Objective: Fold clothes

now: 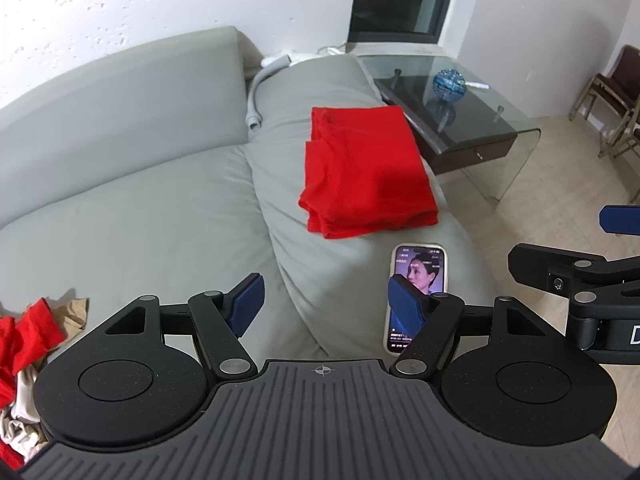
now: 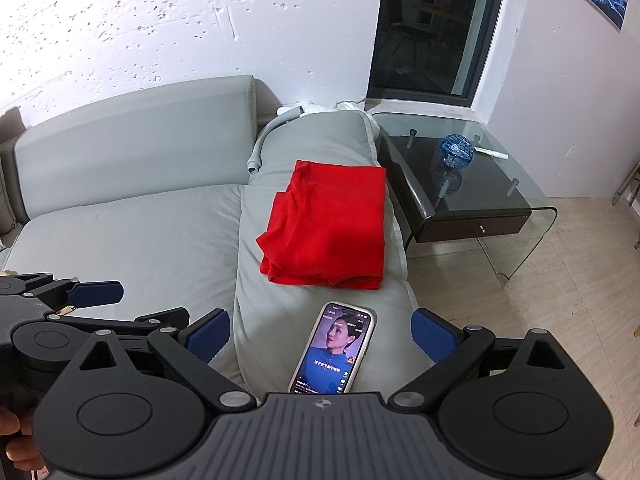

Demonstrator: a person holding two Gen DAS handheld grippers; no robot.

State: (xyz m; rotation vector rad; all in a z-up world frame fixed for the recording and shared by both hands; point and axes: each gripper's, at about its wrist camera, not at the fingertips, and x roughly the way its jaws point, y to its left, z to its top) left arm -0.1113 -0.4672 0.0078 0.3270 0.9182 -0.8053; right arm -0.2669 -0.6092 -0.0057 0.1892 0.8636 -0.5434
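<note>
Red garment (image 1: 366, 170) folded in neat rectangle on sofa (image 1: 152, 216); left gripper (image 1: 324, 300) and right gripper (image 2: 322, 334) both spread, empty.

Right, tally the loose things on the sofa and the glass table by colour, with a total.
Red: 2, the folded red garment and a crumpled red garment in the pile at the sofa's left edge
Beige or tan: 1, crumpled cloth in that pile
Blue: 1, the ball on the glass table
White: 2, the phone in its case, the pen-like stick
Total: 6
</note>
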